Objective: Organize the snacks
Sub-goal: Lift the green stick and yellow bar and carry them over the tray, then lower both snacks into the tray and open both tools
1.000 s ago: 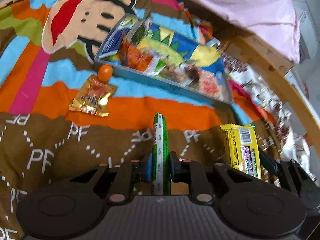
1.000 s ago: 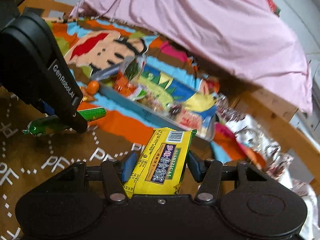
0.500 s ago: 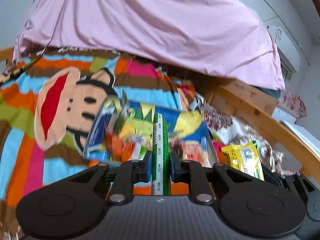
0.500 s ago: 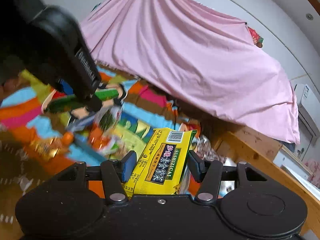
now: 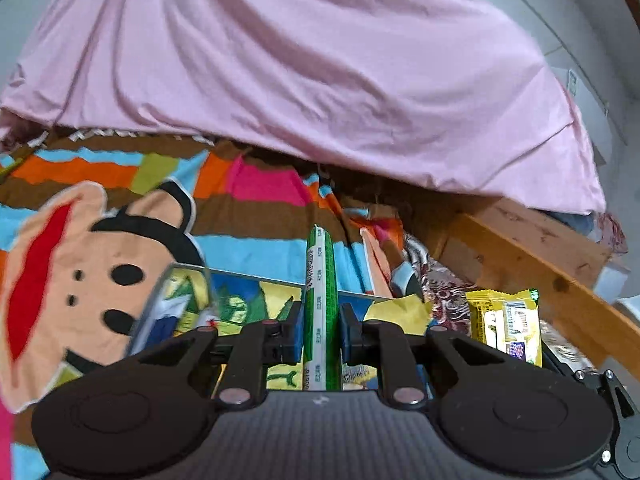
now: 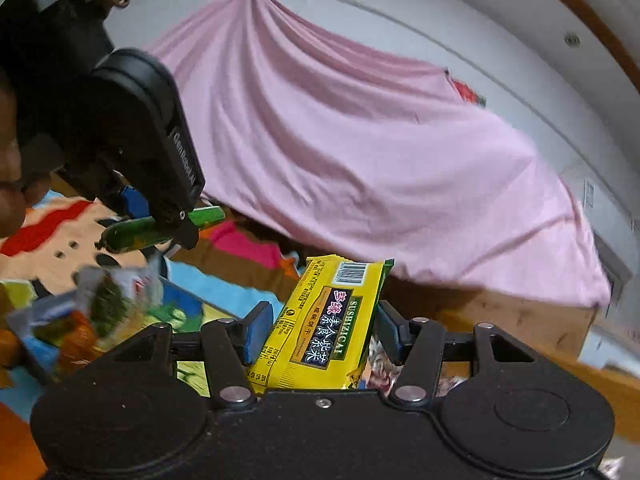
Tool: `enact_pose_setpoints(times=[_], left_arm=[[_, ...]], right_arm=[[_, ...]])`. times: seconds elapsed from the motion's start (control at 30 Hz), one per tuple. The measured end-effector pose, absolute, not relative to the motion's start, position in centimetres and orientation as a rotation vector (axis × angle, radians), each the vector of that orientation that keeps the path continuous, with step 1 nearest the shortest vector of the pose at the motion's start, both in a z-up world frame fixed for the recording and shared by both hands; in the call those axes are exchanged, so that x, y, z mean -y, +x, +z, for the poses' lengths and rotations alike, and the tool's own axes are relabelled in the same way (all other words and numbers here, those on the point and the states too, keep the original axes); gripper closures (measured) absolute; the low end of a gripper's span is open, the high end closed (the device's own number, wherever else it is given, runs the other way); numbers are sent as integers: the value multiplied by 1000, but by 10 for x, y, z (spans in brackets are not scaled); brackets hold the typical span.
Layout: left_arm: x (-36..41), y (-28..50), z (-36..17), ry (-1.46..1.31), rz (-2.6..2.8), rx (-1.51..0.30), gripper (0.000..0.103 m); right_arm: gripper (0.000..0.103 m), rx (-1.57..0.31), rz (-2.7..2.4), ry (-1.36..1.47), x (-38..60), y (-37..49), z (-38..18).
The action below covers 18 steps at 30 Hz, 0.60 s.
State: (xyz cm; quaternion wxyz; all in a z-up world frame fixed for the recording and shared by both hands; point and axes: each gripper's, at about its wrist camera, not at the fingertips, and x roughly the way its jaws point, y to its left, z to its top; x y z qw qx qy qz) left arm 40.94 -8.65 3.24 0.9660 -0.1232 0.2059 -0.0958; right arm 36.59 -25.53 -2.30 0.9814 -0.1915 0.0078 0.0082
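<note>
Left tongs: my left gripper (image 5: pixel 321 334) is pinched narrow on one green sausage stick (image 5: pixel 320 280), which runs straight out ahead between the blue pads.
Right tongs: my right gripper (image 6: pixel 322 330) stands about half wide, clamped on one yellow snack packet (image 6: pixel 326 320), barcode end up and forward.
Both from the side: in the right wrist view my left gripper (image 6: pixel 176 220) hangs at upper left, with the green stick (image 6: pixel 160 228) poking out level on both sides of its fingers.
Tray: one clear tray (image 5: pixel 256 278) lies below and ahead of my left tongs; its far rim crosses behind the stick, and its left wall stands beside the monkey face on the blanket (image 5: pixel 100 264).
Tray contents: several packets lie in it, blurred, so I cannot count them; an orange and a green one (image 6: pixel 92 320) show at lower left in the right view.
Edges: a wooden bed rail (image 5: pixel 540 280) slants down the right side; a pink sheet (image 5: pixel 300 72) hangs across the back.
Open room: bare striped blanket lies between the tray's far rim and the sheet's hem.
Count held: two snacks, one per gripper.
</note>
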Motion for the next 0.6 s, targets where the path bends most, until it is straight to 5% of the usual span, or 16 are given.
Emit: enact_pose_setpoints(times=[0.6], left_arm=[[133,495,-56,-206,-169,-661,84]], right_arm=[[44,-419,105,-167,291,451,-64]])
